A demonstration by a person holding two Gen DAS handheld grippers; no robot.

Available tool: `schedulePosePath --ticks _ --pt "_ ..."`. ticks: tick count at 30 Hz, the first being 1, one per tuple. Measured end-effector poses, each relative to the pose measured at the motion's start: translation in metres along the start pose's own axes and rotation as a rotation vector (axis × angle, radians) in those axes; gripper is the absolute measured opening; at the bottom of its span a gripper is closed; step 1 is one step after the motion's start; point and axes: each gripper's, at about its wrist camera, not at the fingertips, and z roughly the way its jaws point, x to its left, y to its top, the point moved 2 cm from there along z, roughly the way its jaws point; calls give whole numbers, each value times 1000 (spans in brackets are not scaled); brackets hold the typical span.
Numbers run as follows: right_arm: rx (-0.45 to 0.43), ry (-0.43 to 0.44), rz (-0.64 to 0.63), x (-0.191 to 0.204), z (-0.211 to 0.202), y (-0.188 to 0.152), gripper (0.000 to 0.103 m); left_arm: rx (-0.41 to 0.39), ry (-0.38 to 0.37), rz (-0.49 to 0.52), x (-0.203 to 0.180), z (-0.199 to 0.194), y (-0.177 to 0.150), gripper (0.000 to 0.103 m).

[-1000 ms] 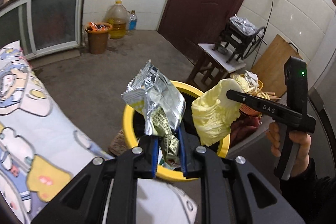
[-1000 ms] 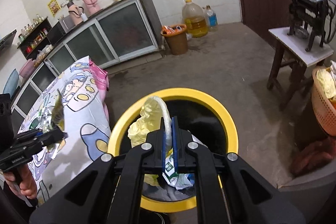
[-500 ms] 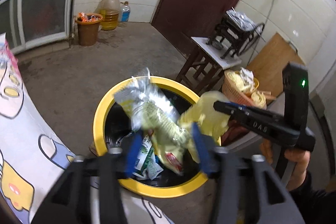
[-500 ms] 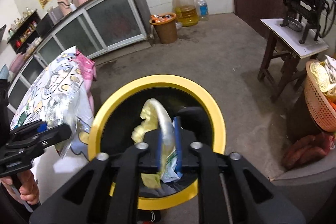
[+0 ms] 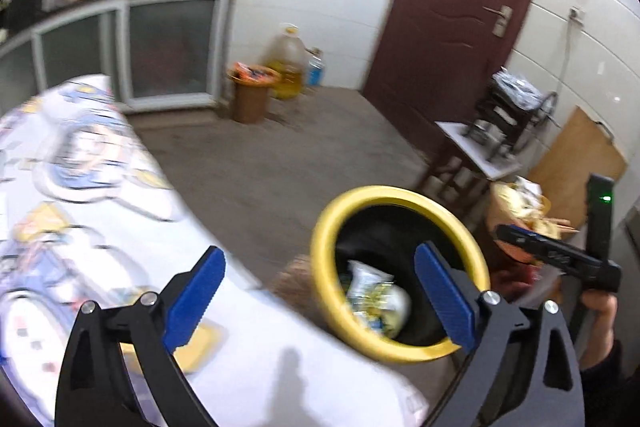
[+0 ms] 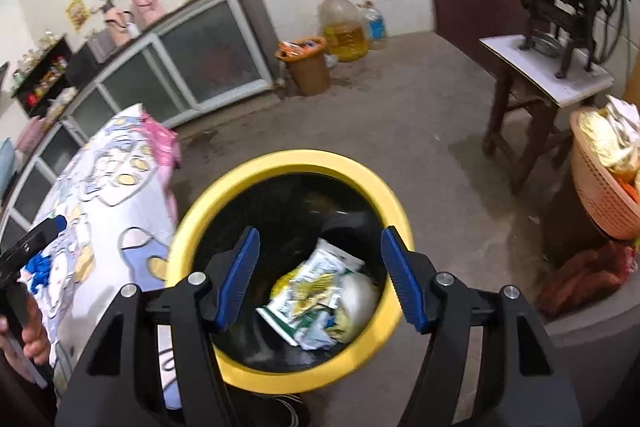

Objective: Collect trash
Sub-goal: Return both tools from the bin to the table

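My right gripper [image 6: 320, 279] has just been opening, empty, above the yellow-rimmed bin [image 6: 288, 163]. My left gripper [image 5: 320, 291], at its 9 o'clock, has spread wide too; wrappers [image 6: 316, 299] lie inside.

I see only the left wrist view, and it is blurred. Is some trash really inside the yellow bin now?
Observer: Yes. In the right wrist view, crumpled wrappers lie at the bottom of the yellow bin.
Operator: Is the right gripper holding something? I see it only from the side.
Observer: No. The right gripper is open above the bin; its jaws have just been opening, and nothing is between them.
Operator: What is at the far left end of the cabinet? My view cuts it.
Observer: A dark shelf with small jars stands there, past the glass-door cabinet.
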Motion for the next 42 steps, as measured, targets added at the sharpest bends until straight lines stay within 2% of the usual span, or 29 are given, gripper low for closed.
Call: schedulePosePath --ticks 2,8,11,12,16,20,24,29,31,33,38,42 --pt "-23 47 -44 21 -3 2 61 -27 49 1 21 -22 -2 95" --pt "-58 242 -188 107 -9 7 62 -82 257 -24 99 -104 -29 95" --pt "-36 335 -269 158 -5 3 62 -90 345 -71 140 -146 -52 95" --pt "-36 335 -269 158 -5 3 62 -95 382 -85 153 -161 -60 95" --pt "25 455 -358 228 6 -7 62 -106 495 -125 198 -209 -91 95" --pt "90 552 -425 293 19 -19 62 -96 565 -180 240 -238 -116 95" --pt "134 604 -481 341 25 -36 62 -102 601 -205 267 -254 -128 95" --pt "183 662 -552 395 34 -51 62 -97 592 -183 302 -259 -125 95" --pt "209 683 -577 415 40 -55 62 -87 545 -158 320 -254 -116 95" --pt "229 698 -598 427 44 -58 62 -69 456 -127 340 -247 -105 95" --pt "285 744 -650 469 59 -67 61 -16 318 30 377 -229 -77 95" --pt "315 748 -669 494 76 -68 59 36 283 70 410 -207 -58 95"
